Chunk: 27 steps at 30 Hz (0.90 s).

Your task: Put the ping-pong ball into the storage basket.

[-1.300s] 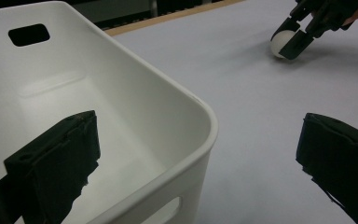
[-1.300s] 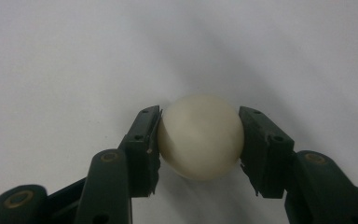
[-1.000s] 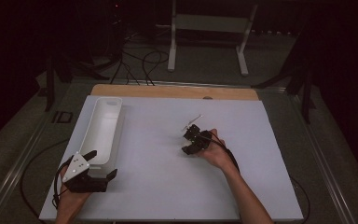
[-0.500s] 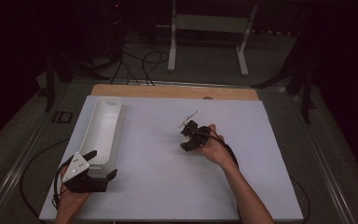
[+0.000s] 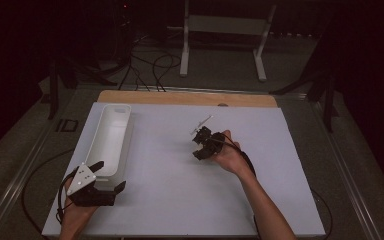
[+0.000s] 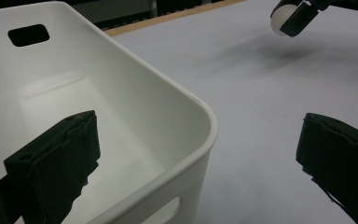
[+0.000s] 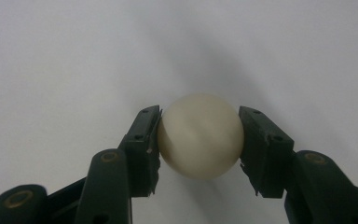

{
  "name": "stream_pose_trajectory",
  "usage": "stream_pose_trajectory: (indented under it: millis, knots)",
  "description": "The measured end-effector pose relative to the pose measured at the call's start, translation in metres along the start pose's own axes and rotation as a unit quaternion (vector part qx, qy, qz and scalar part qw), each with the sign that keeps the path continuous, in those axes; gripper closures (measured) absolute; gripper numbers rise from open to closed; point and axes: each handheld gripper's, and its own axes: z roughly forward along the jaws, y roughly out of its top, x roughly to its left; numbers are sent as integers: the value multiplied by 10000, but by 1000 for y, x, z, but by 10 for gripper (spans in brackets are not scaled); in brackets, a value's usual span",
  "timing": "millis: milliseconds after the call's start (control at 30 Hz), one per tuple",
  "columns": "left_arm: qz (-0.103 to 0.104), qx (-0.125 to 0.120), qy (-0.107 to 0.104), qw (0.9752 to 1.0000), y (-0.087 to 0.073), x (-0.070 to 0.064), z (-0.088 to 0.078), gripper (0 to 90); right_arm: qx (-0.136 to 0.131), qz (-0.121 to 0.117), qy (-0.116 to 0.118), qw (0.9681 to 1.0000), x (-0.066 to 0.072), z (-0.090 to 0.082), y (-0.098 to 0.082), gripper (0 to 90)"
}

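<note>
At the near left of the white-covered table (image 5: pixel 180 200) we see the left hand-held gripper (image 5: pixel 107 176), its black jaws spread wide with nothing pressed between them; in the left gripper view one jaw hangs over the inside of the bin and the other over the bare table, so they straddle the bin's near right corner without touching it, as far as we can tell. Just beyond it lies the long white plastic bin with rounded corners and slot handles (image 5: pixel 111 137), running from near to far along the left side of the table, and we see nothing inside it. Moving right, past a broad stretch of bare white surface, we come to the right hand-held gripper (image 7: pixel 199 140), held at about the middle of the table, right of centre and well apart from the bin. Its two black jaws are closed on a small cream-white smooth ball (image 7: pixel 200 136), one pad pressing on each side of it. In the left gripper view the ball (image 6: pixel 279 18) sits in those jaws at the far right, its shadow on the table below it.
</note>
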Motion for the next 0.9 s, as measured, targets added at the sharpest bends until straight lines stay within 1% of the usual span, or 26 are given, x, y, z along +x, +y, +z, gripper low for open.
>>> stream_pose_trajectory:
  millis: [733, 900]
  knots:
    - [-6, -6, -13, 10000, 0, 0, 0, 1, -3, -194, -31, 9998, 3, -11, 14, 502]
    - [-7, -7, -14, 10000, 0, 0, 0, 1, -9, -202, -29, 9998, 4, -13, 17, 502]
